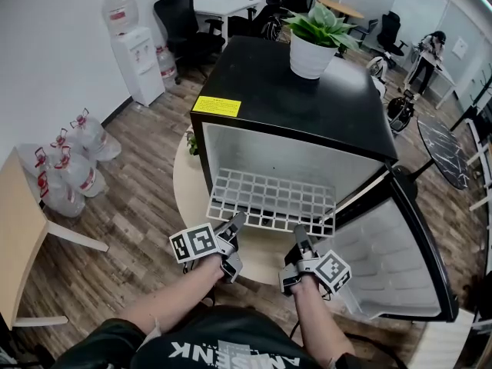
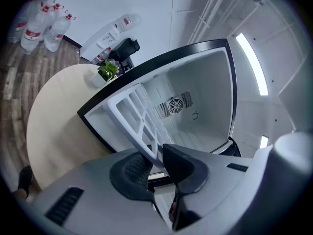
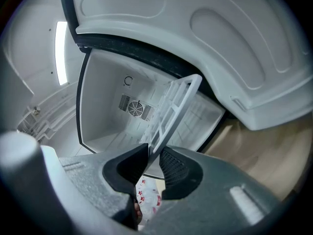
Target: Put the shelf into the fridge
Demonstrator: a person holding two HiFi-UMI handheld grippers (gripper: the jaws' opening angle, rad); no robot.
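Observation:
A black mini fridge (image 1: 292, 91) stands on a round table with its door (image 1: 392, 260) swung open to the right. A white grid shelf (image 1: 273, 198) lies level in the opening, its front part sticking out toward me. My left gripper (image 1: 234, 225) is shut on the shelf's front edge left of the middle. My right gripper (image 1: 300, 235) is shut on the same edge further right. In the left gripper view the shelf (image 2: 132, 116) runs between the pads of the left gripper (image 2: 155, 155). In the right gripper view the shelf (image 3: 171, 111) passes between the pads of the right gripper (image 3: 152, 158). The fridge interior is white and bare.
A potted plant (image 1: 314, 41) sits on the fridge top. The round table (image 1: 192, 191) carries the fridge. Several water bottles (image 1: 73, 164) and a water dispenser (image 1: 137, 60) stand at the left wall. A wooden table (image 1: 23, 237) is at the far left, office chairs (image 1: 184, 21) behind.

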